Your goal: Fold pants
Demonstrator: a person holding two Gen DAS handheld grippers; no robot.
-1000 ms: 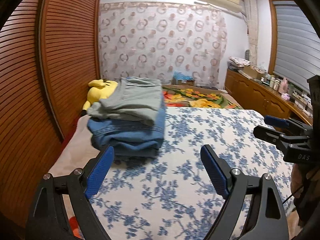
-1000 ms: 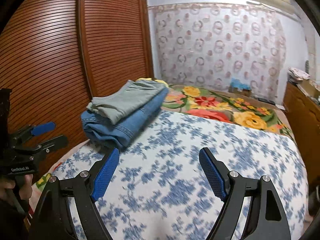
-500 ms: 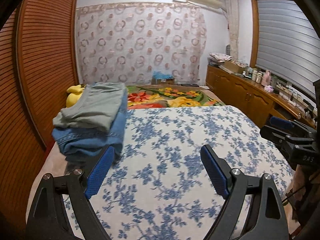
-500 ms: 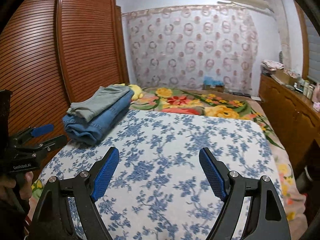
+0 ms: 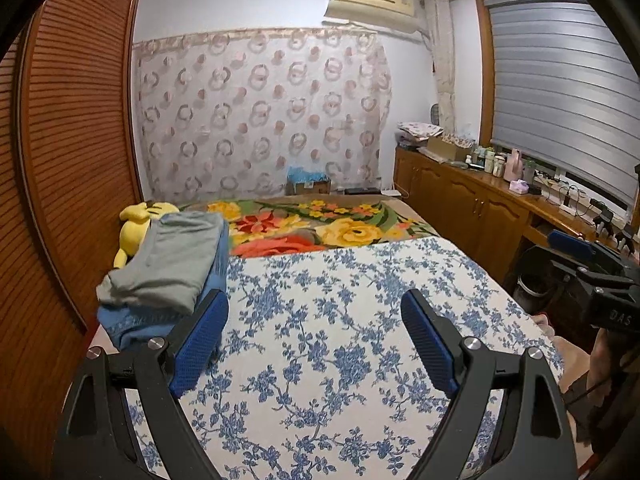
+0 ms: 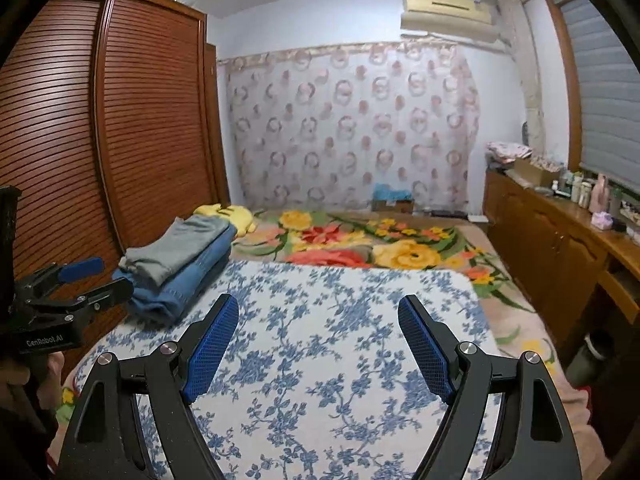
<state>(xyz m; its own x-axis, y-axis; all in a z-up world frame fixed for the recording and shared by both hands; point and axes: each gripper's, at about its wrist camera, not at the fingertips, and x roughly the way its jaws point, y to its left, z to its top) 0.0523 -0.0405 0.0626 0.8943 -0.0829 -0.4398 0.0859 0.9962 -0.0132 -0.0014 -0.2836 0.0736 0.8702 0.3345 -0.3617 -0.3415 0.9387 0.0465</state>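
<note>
Both your tools are empty. The left gripper (image 5: 314, 344) has its blue pads wide apart with only the bedspread under them, and the right gripper (image 6: 318, 340) stands the same way, nothing between its jaws.

The pants are at about ten o'clock from you. A grey folded pair (image 5: 170, 264) lies on top of a folded blue jeans pair (image 5: 132, 322), at the left edge of the blue flowered bedspread (image 5: 340, 320), close to the brown slatted wardrobe (image 5: 72, 140). A yellow plush toy (image 5: 134, 226) lies just behind the stack, at about eleven o'clock. From the right wrist view the same stack (image 6: 180, 264) sits at about ten o'clock too, and the left tool is visible at nine o'clock.

I judge that these two pairs are finished, because they lie flat and squared. No unfolded pants are visible on the bed, so the step in hand seems to be going for the next pair, which is outside both views.

To do it well, keep both pads apart until they are at the cloth. Take the next pair at the waistband, one gripper at each corner, and lay it on the free middle of the bedspread at twelve o'clock, well apart from the stack, so you do not disturb it.
</note>
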